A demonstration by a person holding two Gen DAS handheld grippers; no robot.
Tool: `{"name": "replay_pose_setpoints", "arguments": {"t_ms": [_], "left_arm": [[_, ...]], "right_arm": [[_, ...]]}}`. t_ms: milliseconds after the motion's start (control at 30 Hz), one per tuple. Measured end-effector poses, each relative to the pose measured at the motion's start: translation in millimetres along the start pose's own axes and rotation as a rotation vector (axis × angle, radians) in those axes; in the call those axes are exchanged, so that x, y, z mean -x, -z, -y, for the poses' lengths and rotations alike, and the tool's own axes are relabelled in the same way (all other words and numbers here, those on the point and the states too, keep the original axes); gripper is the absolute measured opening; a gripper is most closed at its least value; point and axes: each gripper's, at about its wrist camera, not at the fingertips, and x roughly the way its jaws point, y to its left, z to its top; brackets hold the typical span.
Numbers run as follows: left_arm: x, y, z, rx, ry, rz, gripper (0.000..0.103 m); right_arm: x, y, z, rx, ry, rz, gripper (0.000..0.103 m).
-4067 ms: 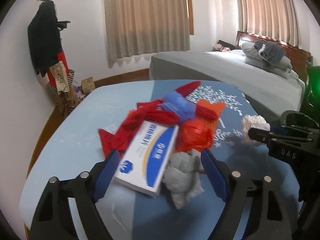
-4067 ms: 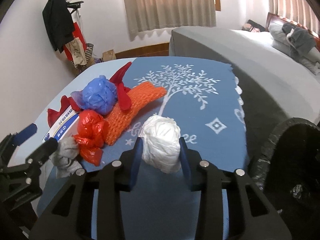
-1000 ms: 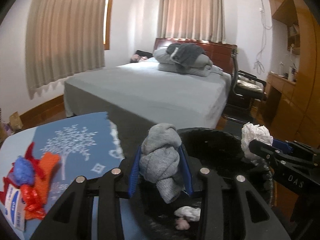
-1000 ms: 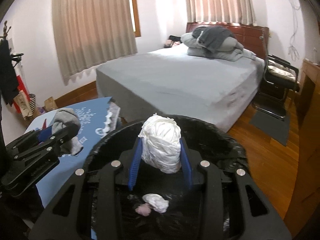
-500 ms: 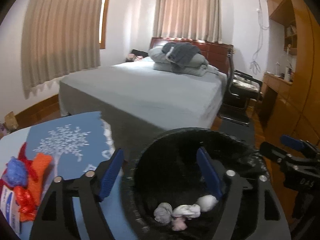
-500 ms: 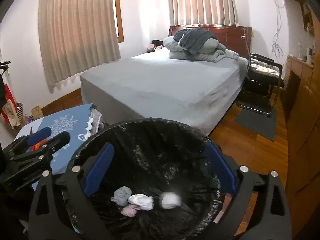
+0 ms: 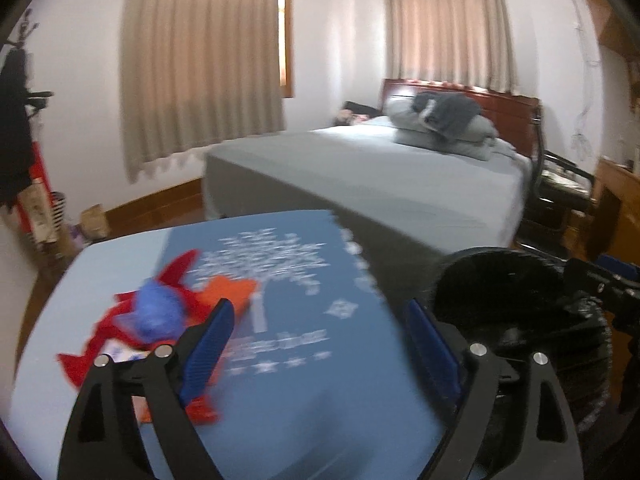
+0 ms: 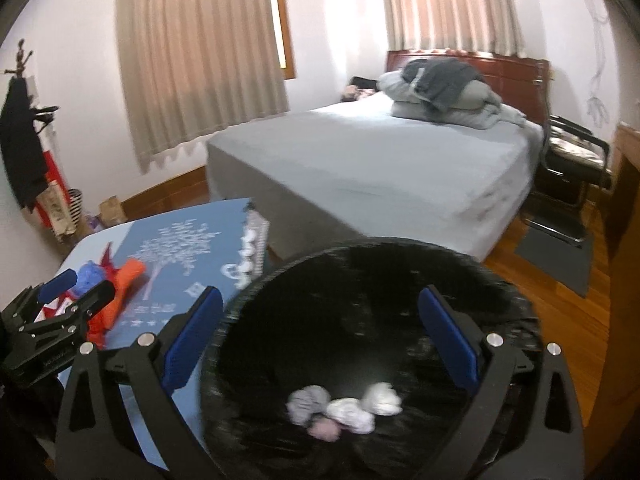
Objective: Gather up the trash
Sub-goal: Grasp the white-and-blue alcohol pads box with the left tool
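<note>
Right wrist view: we are hovering our right gripper point(image 8: 320, 344), jaws apart and empty, over the black bin point(image 8: 520, 320); crumpled wads point(image 8: 344, 408) lying inside. At nine o'clock, our left gripper point(image 7: 320, 344) is opening, empty, beside the remaining trash pile point(image 7: 160, 320).

Blue cloth point(image 7: 304, 380) with a white tree print, trash pile point(image 7: 160, 320) of red, orange and blue bits, black bin point(image 8: 372, 344) holding grey, white and pinkish wads point(image 8: 344, 408). Grey bed point(image 8: 372, 160), beige curtains point(image 7: 200, 72).
</note>
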Motion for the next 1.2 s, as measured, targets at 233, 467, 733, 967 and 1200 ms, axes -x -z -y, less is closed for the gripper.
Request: {"name": "replay_pose_setpoints", "arguments": {"t_ms": [233,467,733,967,1200], "left_arm": [[14,20,-65,0.061,-0.143,-0.025,0.086],[18,46,-119,0.112,-0.256,-0.071,0.086],[5,68,-157,0.16,-0.288,-0.128,0.086],[-3,88,-168,0.186,-0.26,-0.193,0.085],[-3,95,-152,0.172,-0.167,-0.216,0.071]], "right_arm": [[-21,-1,-62,0.079,-0.107,-0.029,0.096],[-39,7,-112,0.13,-0.18,-0.064,0.096],[-53,14,-152,0.18,-0.224,-0.089,0.096],[-58,15,-161,0.197,-0.227,-0.107,0.096],[-62,21,-161,0.199,-0.222,-0.124,0.096]]}}
